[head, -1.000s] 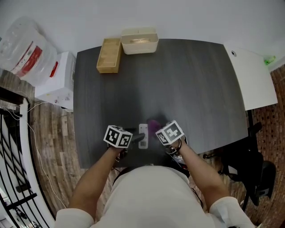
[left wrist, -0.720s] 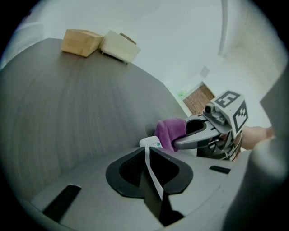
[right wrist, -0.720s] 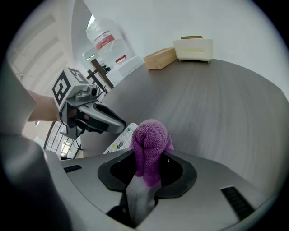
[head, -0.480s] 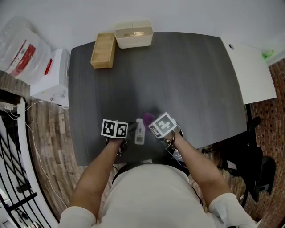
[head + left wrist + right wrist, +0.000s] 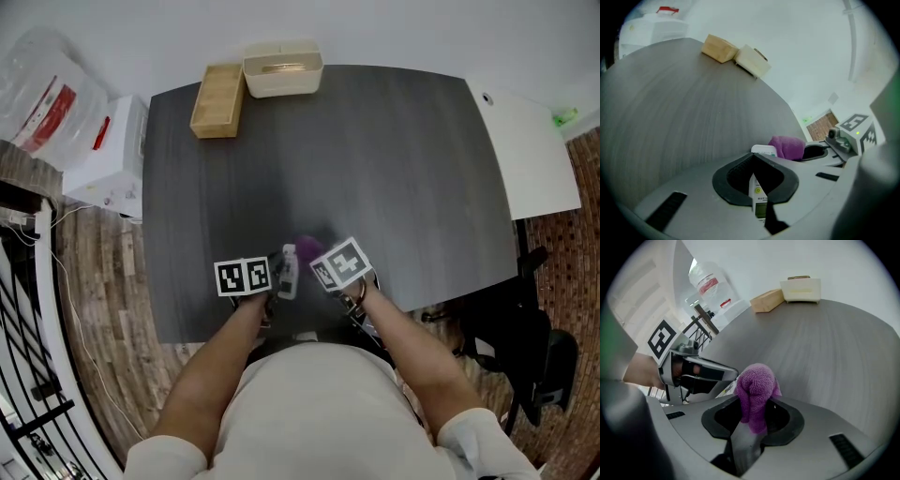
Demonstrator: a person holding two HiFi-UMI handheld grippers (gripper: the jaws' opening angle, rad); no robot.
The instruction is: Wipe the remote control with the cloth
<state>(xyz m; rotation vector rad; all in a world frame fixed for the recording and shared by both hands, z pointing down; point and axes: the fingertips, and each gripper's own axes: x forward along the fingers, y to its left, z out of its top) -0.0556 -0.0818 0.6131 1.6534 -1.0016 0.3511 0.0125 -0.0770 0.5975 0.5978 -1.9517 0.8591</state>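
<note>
Just clamped shut on the remote (image 5: pixel 288 265) with the left gripper (image 5: pixel 756 182), at the middle of the table's (image 5: pixel 394 150) near edge. Pinching the cloth (image 5: pixel 754 390) tight in the right gripper (image 5: pixel 751 420), just beside the remote's far end. At the far-left corner: box (image 5: pixel 217 101) beside tray (image 5: pixel 282 72).

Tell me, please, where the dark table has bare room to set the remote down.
The table is bare across its middle and right side, from the wooden box and cream tray at the far-left corner down to the near edge. It is crowded only there, where the left gripper holds the remote control beside the cloth in the right gripper.
</note>
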